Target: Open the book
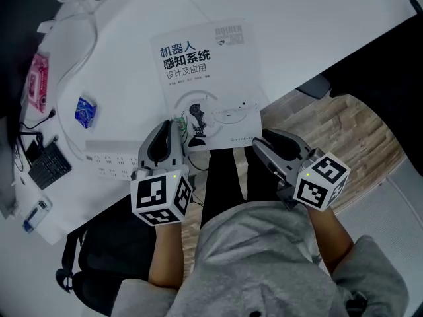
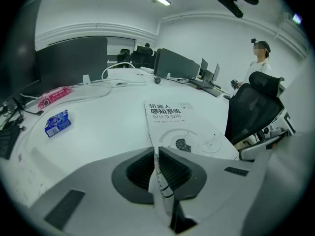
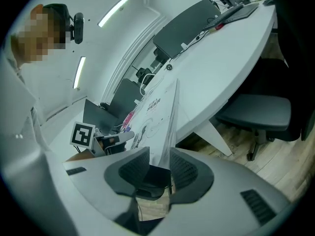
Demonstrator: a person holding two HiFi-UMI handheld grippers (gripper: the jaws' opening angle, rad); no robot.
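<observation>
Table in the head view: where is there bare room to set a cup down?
Free: the stretch between the blue packet and the book, and the table right of and beyond the book. Crowded: the left end, with the pink packet, cables, keyboard and power strip.

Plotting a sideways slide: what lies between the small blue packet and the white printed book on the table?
Nothing: only bare white table separates the small blue packet from the white printed book, clearest in the head view.
</observation>
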